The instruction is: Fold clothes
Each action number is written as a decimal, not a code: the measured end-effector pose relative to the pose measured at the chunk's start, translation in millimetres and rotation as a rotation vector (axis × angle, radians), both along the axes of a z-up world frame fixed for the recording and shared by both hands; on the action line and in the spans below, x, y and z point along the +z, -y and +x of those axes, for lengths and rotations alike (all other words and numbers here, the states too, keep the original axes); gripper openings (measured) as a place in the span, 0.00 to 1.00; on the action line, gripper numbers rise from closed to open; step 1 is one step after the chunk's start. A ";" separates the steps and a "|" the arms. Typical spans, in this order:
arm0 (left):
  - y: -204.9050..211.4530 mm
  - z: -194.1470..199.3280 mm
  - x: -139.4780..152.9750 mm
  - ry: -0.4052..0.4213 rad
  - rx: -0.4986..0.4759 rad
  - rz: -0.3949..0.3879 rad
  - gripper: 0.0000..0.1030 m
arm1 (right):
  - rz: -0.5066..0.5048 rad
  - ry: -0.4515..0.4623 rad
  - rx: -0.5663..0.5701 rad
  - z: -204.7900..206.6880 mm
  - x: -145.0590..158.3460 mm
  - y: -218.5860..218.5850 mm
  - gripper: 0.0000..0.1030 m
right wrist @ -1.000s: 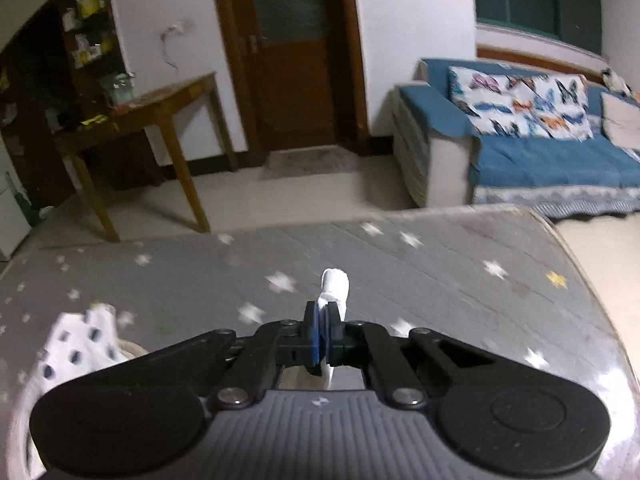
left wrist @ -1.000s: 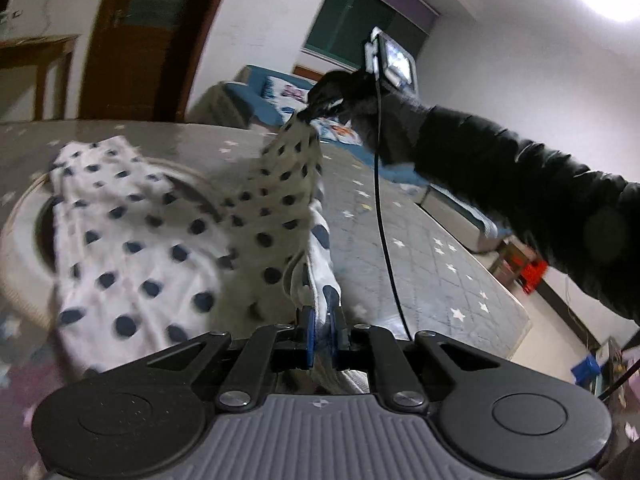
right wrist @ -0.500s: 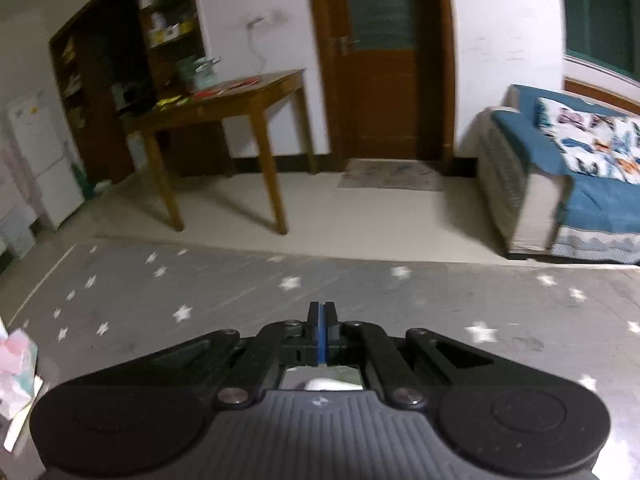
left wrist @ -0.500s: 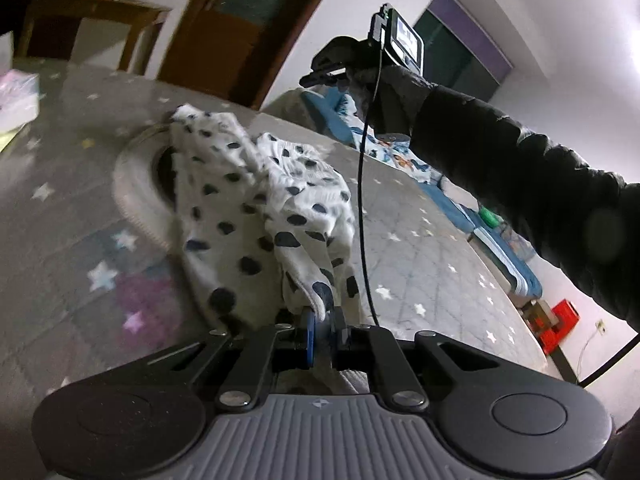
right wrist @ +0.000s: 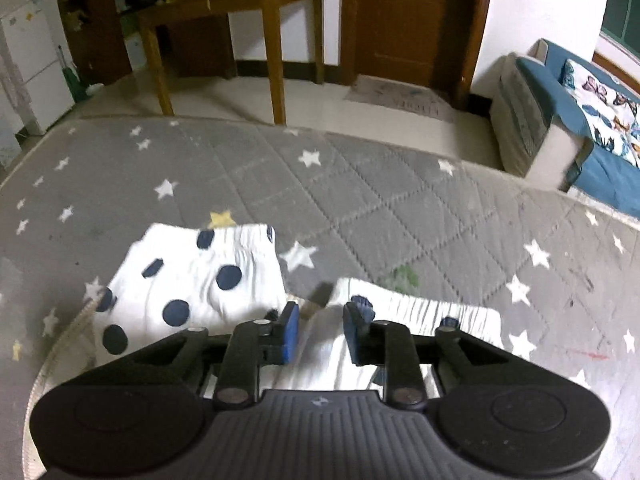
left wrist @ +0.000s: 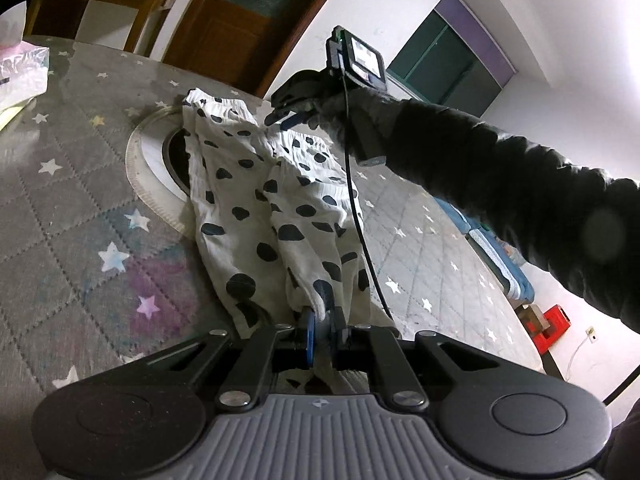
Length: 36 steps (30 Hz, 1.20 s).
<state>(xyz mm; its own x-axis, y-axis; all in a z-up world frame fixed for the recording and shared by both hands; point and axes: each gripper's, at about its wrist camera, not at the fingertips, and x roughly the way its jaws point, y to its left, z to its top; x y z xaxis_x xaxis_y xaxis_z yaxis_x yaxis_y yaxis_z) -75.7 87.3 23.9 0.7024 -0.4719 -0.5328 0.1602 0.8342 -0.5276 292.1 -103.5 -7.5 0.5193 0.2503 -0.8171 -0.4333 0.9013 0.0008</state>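
The grey star-quilted mat (right wrist: 400,208) has bare room out to its far edge and right side. The polka-dot garment (left wrist: 256,208) lies mid-mat, partly over a round pale ring (left wrist: 140,168). My left gripper (left wrist: 323,330) is clamped on its near end. My right gripper (right wrist: 320,332) hangs over its far waistband, jaws just opened, cloth below them unpinched.
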 end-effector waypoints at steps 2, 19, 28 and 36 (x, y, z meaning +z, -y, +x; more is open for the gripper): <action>0.1 0.3 -0.9 -0.003 -0.001 -0.001 0.08 | -0.012 0.003 -0.008 0.2 -4.1 -0.7 0.29; 0.1 0.0 -6.9 -0.002 -0.002 -0.001 0.08 | 0.112 0.127 -0.024 -11.1 42.8 -2.9 0.03; 0.2 -6.0 -5.6 -0.001 0.021 0.009 0.10 | 0.205 0.153 0.096 -19.6 60.4 -56.7 0.03; -1.0 -12.8 -2.5 -0.015 0.048 0.029 0.16 | 0.256 0.120 0.184 -29.1 53.6 -74.2 0.15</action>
<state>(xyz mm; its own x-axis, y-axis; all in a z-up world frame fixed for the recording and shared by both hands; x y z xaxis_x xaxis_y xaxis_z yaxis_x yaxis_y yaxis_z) -88.5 88.3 21.4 0.7157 -0.4222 -0.5564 0.1121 0.8557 -0.5052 263.0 -29.3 46.0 0.5349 0.5380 -0.6515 -0.5994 0.7851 0.1562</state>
